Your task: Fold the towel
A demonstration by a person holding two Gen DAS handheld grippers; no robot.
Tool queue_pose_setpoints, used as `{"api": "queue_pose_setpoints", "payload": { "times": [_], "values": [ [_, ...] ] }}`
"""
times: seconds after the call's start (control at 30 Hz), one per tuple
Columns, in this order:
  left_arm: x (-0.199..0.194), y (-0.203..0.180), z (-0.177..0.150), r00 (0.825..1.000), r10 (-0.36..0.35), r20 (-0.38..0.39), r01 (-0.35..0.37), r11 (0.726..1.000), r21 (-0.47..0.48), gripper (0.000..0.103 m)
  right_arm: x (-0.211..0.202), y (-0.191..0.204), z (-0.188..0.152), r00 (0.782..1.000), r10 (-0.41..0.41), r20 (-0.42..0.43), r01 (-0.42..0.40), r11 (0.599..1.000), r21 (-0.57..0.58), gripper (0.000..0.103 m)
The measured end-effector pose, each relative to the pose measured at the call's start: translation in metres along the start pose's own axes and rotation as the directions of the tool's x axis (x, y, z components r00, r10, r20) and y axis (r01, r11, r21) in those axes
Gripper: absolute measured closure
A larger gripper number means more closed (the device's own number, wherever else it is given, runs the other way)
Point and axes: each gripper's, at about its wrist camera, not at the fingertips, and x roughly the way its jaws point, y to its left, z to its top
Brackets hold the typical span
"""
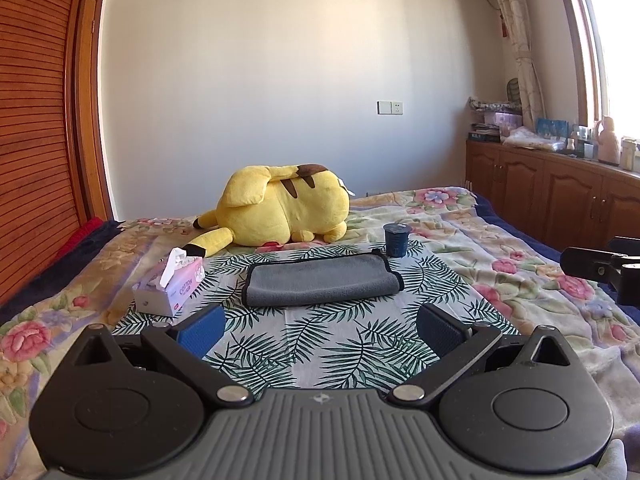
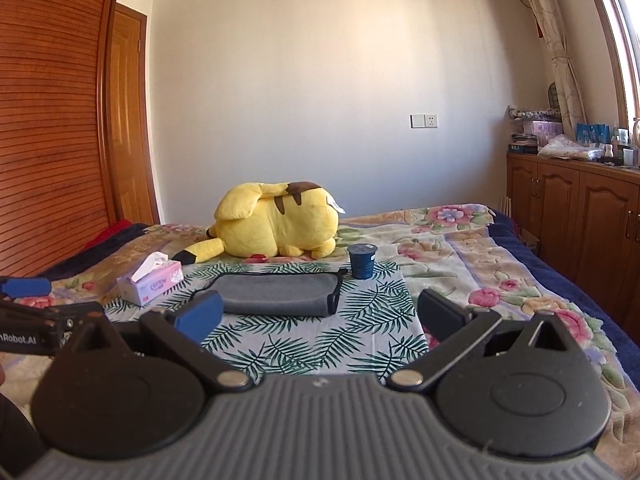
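A grey towel [image 1: 320,282] with black edging lies folded over on a palm-leaf cloth [image 1: 320,344] on the bed; it also shows in the right wrist view [image 2: 276,294]. My left gripper [image 1: 320,332] is open and empty, held back from the towel's near edge. My right gripper [image 2: 320,316] is open and empty, also short of the towel. The right gripper's body shows at the right edge of the left view [image 1: 600,268]; the left gripper shows at the left edge of the right view [image 2: 28,312].
A tissue box [image 1: 170,286] stands left of the towel and a dark blue cup [image 1: 396,240] behind its right end. A yellow plush toy [image 1: 280,208] lies behind. Wooden cabinets [image 1: 560,196] line the right side, a slatted wardrobe [image 1: 36,140] the left.
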Motion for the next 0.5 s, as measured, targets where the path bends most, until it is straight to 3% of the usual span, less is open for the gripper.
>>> {"api": "queue_pose_setpoints", "payload": {
  "times": [0.5],
  "values": [
    [0.0017,0.0001,-0.0022,1.0,0.003,-0.002,-0.003,1.0,0.009,0.016,0.0001,-0.0002,0.0002,1.0,-0.001,0.001,0.001,1.0,-0.001,0.0]
  ]
}}
